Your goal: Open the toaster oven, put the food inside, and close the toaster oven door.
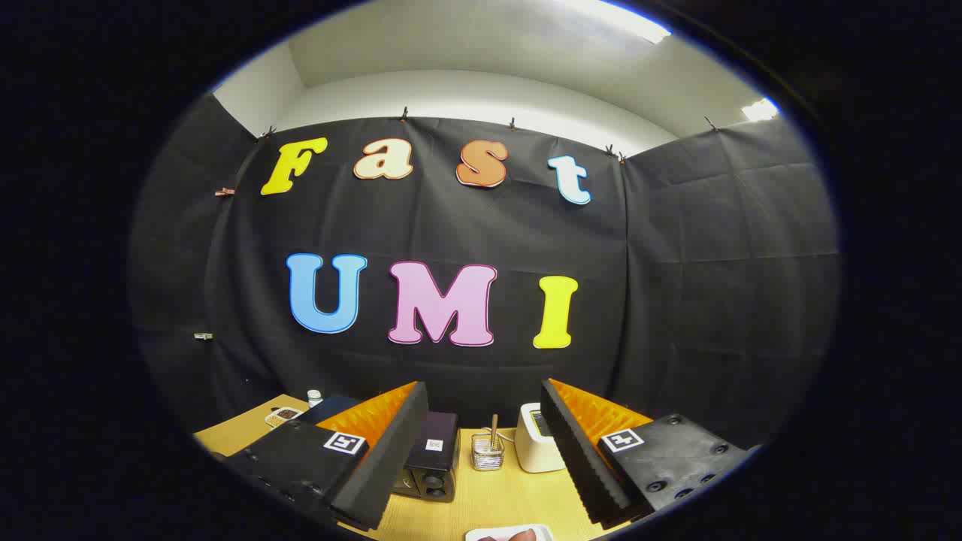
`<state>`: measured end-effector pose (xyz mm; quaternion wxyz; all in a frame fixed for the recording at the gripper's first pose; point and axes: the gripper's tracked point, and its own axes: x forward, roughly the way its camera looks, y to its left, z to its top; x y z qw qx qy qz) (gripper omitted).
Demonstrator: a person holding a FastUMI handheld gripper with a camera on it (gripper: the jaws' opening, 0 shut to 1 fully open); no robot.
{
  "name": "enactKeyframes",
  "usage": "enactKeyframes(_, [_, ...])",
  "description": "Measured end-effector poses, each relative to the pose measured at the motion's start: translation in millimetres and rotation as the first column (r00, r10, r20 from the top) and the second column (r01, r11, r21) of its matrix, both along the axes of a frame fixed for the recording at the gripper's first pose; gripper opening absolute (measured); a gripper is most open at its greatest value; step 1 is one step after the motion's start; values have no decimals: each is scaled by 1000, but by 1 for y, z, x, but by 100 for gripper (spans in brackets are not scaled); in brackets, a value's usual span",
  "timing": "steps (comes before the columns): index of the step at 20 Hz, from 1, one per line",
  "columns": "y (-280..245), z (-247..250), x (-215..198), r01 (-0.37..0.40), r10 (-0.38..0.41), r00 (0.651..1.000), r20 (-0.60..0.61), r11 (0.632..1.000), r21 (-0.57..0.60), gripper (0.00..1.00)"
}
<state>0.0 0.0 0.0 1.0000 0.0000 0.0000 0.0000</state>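
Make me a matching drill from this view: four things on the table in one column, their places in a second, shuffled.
1. toaster oven
2. wire holder
3. white appliance
4. plate

A. nearest, low between the open fingers of the gripper
B. beside the left finger
C. beside the right finger
D. mid-table, a stick standing in it

Pairs: 1-B, 2-D, 3-C, 4-A

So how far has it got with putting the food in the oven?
Nothing looks done yet. The gripper is open and empty, held above the wooden table. Beyond its fingers stand a dark toaster oven, apparently closed, a small wire basket and a white appliance. A white plate with food sits just below the fingers. Opening, loading and closing are all left.
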Motion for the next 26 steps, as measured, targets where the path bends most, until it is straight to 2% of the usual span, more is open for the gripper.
enactKeyframes(17, [-8, -6, -7, 29, -29, 1000, 1, 1000, -5, 98])
enactKeyframes(22, [0, -14, -12, 12, -12, 1000, -16, 1000, 4, 98])
enactKeyframes(26, [33, -27, -11, -40, 41, 998, -46, 999, 23, 98])
